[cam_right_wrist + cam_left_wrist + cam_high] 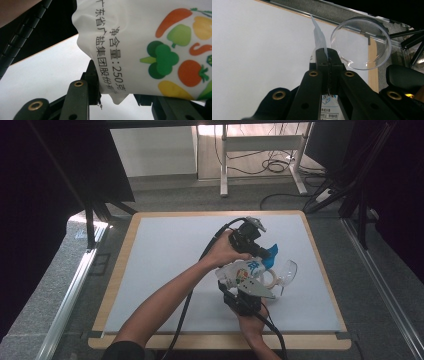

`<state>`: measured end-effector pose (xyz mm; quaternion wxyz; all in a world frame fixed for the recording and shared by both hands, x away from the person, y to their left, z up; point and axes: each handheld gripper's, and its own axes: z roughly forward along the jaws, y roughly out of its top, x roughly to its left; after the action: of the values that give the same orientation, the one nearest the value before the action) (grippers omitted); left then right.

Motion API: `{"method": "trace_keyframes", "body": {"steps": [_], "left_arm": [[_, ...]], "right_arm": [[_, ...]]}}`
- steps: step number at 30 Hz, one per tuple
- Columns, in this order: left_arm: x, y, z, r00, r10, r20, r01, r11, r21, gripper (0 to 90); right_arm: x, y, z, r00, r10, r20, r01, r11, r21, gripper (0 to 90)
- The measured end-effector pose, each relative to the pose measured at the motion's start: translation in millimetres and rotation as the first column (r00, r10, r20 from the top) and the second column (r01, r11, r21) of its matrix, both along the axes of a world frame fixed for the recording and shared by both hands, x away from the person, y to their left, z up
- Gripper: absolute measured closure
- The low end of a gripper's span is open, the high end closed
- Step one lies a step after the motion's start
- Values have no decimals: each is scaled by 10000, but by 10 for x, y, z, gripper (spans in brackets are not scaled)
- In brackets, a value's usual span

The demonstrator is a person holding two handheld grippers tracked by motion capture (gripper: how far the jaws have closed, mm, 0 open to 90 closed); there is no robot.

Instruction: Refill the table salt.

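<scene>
High view, table: the white table top (165, 270) carries a clear glass bowl (286, 270) at its right side, tilted with its mouth toward the person.
High view, pouch: a white printed pouch (240, 274) is held above the table between both grippers, just left of the bowl, with a blue end (271, 253) pointing at the bowl.
High view, left gripper (255, 251): reaches in from the far side at the pouch's upper end.
High view, right gripper (239, 294): sits below the pouch on the near side.
Left gripper view, jaws: closed to a narrow slit, pinching a thin edge of the pouch (319, 37); the bowl (362, 42) lies just beyond, rim facing the camera.
Right gripper view, jaws: the pouch (150, 45) hangs between them, with vegetable print and text; the jaws appear to clamp its lower edge, though the contact is partly hidden.
Step in hand (judgement): probably tearing or opening the pouch beside the bowl, to empty it there.
Next move (judgement): calls for opposing pull between the two grips, with the opened end kept over the bowl.
</scene>
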<state>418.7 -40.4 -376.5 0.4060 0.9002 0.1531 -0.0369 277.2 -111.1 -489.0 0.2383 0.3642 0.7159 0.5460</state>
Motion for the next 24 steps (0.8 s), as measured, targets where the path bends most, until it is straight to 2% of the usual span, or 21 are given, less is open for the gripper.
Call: {"method": "trace_keyframes", "body": {"steps": [24], "left_arm": [[11,-15,3,10000,-46,83,45,10000,55,900]], "right_arm": [[8,-1,5,10000,-52,72,52,10000,-46,627]]}}
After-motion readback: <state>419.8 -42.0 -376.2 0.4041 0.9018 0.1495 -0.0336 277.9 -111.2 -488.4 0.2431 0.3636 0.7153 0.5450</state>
